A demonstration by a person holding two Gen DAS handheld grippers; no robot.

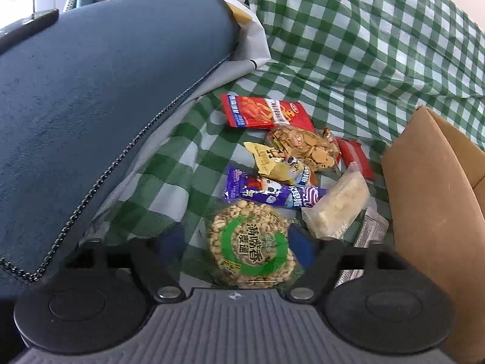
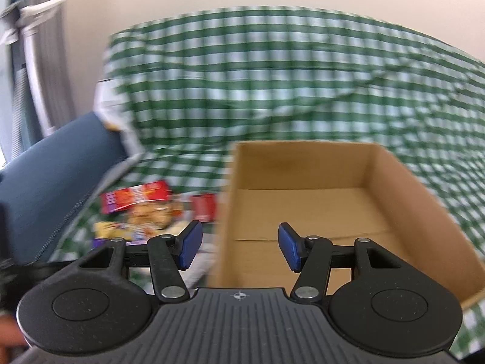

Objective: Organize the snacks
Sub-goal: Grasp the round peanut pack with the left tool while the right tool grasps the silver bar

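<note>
- The left hand-held gripper [image 1: 236,242] is spread wide, its 2 fingers flanking the round puffed-grain cake [image 1: 250,244] at lower centre.
- The right hand-held gripper [image 2: 239,247] gapes empty, nearer the cardboard box [image 2: 403,182], right of frame.
</note>
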